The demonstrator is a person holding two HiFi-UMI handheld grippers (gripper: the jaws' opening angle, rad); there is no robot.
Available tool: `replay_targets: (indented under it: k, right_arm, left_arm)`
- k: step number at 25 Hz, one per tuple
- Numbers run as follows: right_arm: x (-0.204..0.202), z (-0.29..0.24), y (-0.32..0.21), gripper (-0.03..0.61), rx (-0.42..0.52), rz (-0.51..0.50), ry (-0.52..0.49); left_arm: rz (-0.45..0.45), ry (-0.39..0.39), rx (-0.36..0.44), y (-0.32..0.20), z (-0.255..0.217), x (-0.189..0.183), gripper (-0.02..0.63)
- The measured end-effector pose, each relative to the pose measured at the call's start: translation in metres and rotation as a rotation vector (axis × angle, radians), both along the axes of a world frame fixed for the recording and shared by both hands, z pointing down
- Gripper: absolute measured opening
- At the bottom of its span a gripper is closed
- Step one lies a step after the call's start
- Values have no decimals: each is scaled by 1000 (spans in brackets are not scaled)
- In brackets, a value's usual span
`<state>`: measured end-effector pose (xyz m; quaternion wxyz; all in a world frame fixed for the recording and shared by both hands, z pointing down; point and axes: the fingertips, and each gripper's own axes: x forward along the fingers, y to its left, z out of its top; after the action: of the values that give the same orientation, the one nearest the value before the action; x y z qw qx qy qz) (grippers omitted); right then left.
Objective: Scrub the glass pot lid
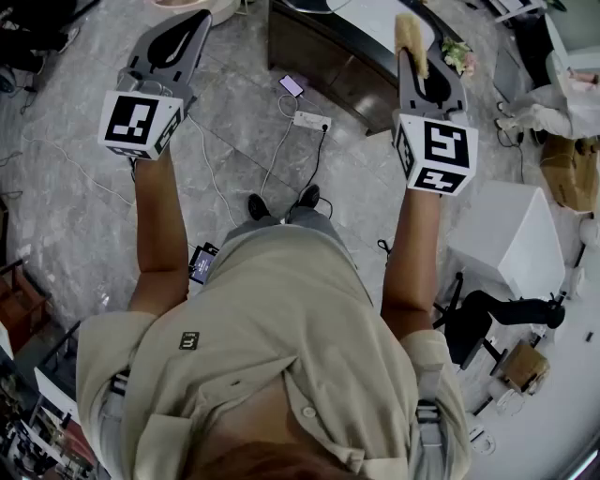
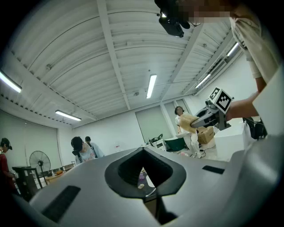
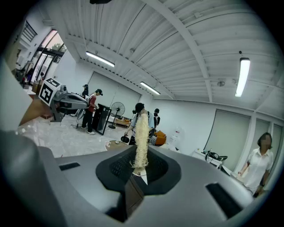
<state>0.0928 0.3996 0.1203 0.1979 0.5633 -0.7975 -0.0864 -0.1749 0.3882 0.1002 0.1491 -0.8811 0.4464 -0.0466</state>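
Note:
Both grippers are held up in front of the person, level with each other. My right gripper [image 1: 407, 54] is shut on a pale yellow fibrous scrubber [image 1: 411, 39], which stands up out of the closed jaws [image 3: 141, 165] as a long strip [image 3: 141, 133]. My left gripper [image 1: 199, 21] is shut with nothing between its jaws [image 2: 143, 153]. The left gripper view shows the right gripper [image 2: 197, 123] with the scrubber [image 2: 188, 119] off to the right. The right gripper view shows the left gripper [image 3: 84, 103] at the far left. I see no glass pot lid in any view.
Below lies a grey marble floor with a power strip [image 1: 311, 120], cables and a phone [image 1: 292, 85]. A dark counter [image 1: 323, 56] stands ahead, a white box [image 1: 511, 239] and a cardboard box [image 1: 570, 169] to the right. Several people [image 3: 142, 117] and a fan [image 3: 118, 107] are in the room.

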Motion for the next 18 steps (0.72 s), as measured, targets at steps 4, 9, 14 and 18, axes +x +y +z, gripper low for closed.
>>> replay_targets:
  k: [4, 9, 14, 18]
  right_arm:
    - [-8, 1, 1, 48, -2, 3, -5]
    - [-19, 0, 3, 48, 1, 1, -7]
    - [-29, -2, -1, 48, 3, -1, -13]
    - [-27, 1, -11, 49, -4, 2, -20]
  left_arm:
    - [-1, 0, 6, 1, -3, -11, 14]
    - [-2, -2, 13, 5, -6, -23, 14]
    - [-5, 0, 18, 3, -9, -34, 14]
    - [-4, 0, 10, -7, -5, -33, 14]
